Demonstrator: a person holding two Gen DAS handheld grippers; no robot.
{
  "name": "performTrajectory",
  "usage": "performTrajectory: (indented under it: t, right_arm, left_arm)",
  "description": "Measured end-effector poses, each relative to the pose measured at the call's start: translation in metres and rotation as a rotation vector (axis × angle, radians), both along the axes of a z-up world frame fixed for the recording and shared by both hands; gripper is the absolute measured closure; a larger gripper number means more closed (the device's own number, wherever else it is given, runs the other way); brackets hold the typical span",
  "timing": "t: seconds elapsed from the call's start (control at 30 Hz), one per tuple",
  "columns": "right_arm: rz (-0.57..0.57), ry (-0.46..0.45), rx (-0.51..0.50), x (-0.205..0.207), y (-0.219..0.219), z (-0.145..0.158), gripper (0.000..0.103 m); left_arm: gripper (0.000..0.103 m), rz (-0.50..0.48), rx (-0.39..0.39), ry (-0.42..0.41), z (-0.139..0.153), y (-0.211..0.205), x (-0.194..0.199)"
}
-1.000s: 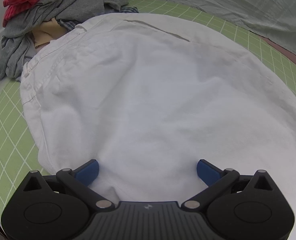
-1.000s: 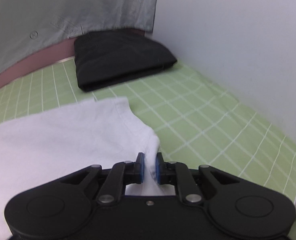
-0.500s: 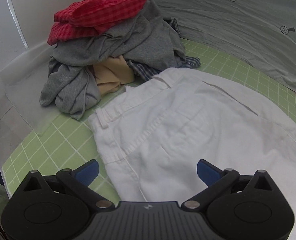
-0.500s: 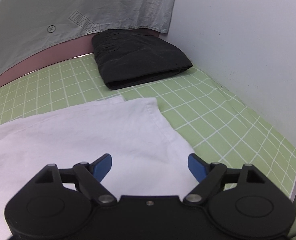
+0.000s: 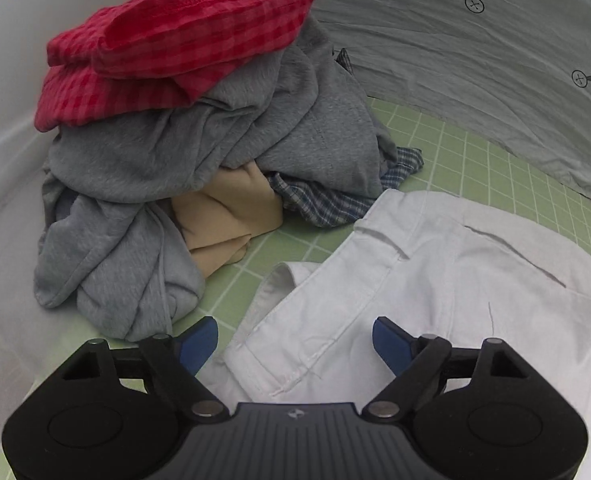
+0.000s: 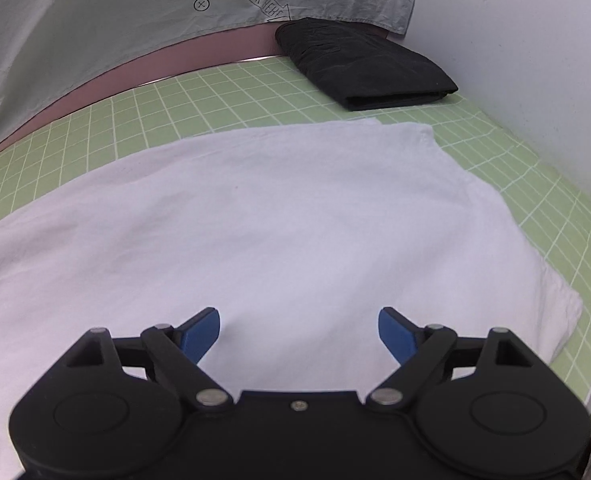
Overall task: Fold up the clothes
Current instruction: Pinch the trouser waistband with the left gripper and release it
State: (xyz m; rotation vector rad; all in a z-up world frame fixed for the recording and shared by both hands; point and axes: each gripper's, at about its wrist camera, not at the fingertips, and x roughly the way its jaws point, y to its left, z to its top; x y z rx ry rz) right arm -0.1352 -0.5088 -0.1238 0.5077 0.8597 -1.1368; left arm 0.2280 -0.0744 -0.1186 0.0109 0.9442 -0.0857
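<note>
Table [image 6: 535, 200], green grid mat. One white garment [image 6: 255, 220] lies spread flat across the middle, waistband at 6 o'clock of the left view. One unfolded heap [image 5: 199, 140] at 10 o'clock: about five pieces left. One folded black garment [image 6: 367, 68] at 1 o'clock. Left tool [image 5: 295, 340] and right tool [image 6: 299, 330]: both spread wide, empty.

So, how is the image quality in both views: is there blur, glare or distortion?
Left wrist view: sharp, soft even light, fisheye bends the green gridded mat. Right wrist view: white cotton garment looks washed out, few creases visible; folded black garment stays crisp; corners are dark.
</note>
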Motion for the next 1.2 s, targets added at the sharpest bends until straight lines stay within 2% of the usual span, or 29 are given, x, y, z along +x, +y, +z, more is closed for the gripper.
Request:
performTrajectory:
  t: [0.07,0.13,0.17,0.2,0.23,0.27,0.3,0.33,0.47,0.53,0.6,0.63,0.7,0.83,0.87,0.9,0.97,1.07,1.2]
  right_arm:
    - [-0.02,0.006,0.025,0.008,0.011,-0.005,0.015]
    - [-0.022,0.032,0.042,0.017,0.021,-0.01,0.015]
    - [-0.011,0.051,0.042,0.022,0.024,-0.011,0.014]
    - [0.001,0.072,0.04,0.026,0.027,-0.012,0.014]
    - [0.014,0.094,0.032,0.031,0.029,-0.012,0.013]
    - [0.024,0.114,0.023,0.035,0.03,-0.011,0.012]
    - [0.029,0.128,0.018,0.038,0.031,-0.011,0.012]
    - [0.032,0.14,0.014,0.04,0.031,-0.01,0.012]
    - [0.055,0.17,0.002,0.044,0.033,-0.008,0.012]
    - [0.067,0.179,-0.001,0.044,0.033,-0.008,0.012]
    - [0.076,0.169,0.007,0.042,0.032,-0.007,0.012]
    - [0.085,0.161,0.012,0.04,0.032,-0.007,0.011]
    - [0.107,0.145,0.02,0.039,0.034,-0.008,0.01]
    - [0.135,0.12,0.024,0.038,0.037,-0.009,0.008]
    - [0.136,0.116,0.025,0.036,0.037,-0.008,0.008]
    - [0.135,0.11,0.023,0.033,0.038,-0.007,0.008]
    - [0.128,0.096,0.015,0.024,0.041,-0.005,0.008]
    - [0.116,0.082,0.008,0.009,0.046,-0.006,0.008]
    - [0.091,0.007,0.041,-0.016,0.059,-0.016,0.007]
  left_arm:
    - [0.018,-0.048,-0.018,0.012,-0.005,-0.003,0.005]
    - [0.019,-0.057,-0.032,0.01,-0.01,-0.005,0.007]
    - [0.023,-0.056,-0.049,0.01,-0.012,-0.004,0.007]
    - [0.041,-0.061,-0.082,0.009,-0.013,-0.003,0.006]
    - [0.053,-0.068,-0.117,0.01,-0.014,-0.001,0.005]
    - [0.076,-0.061,-0.141,0.007,-0.012,0.001,0.003]
    - [0.086,-0.054,-0.164,0.003,-0.01,0.003,0.001]
    - [0.09,-0.052,-0.182,-0.018,-0.006,0.005,-0.002]
    - [0.091,-0.002,-0.209,-0.141,0.034,0.019,-0.024]
    - [0.091,0.056,-0.264,-0.153,0.049,0.036,-0.034]
    - [0.091,0.096,-0.242,-0.165,0.048,0.047,-0.041]
    - [0.091,0.111,-0.198,-0.164,0.039,0.051,-0.042]
    - [0.09,0.181,-0.137,-0.089,0.008,0.058,-0.038]
    - [0.076,0.234,-0.124,-0.058,0.005,0.06,-0.047]
    - [0.064,0.247,-0.121,-0.05,0.004,0.06,-0.049]
    - [0.043,0.26,-0.118,-0.042,0.003,0.061,-0.051]
    - [0.02,0.284,-0.113,-0.027,0.001,0.062,-0.055]
    - [0.018,0.288,-0.146,-0.028,0.005,0.064,-0.068]
    - [0.016,0.285,-0.14,0.006,0.004,0.062,-0.082]
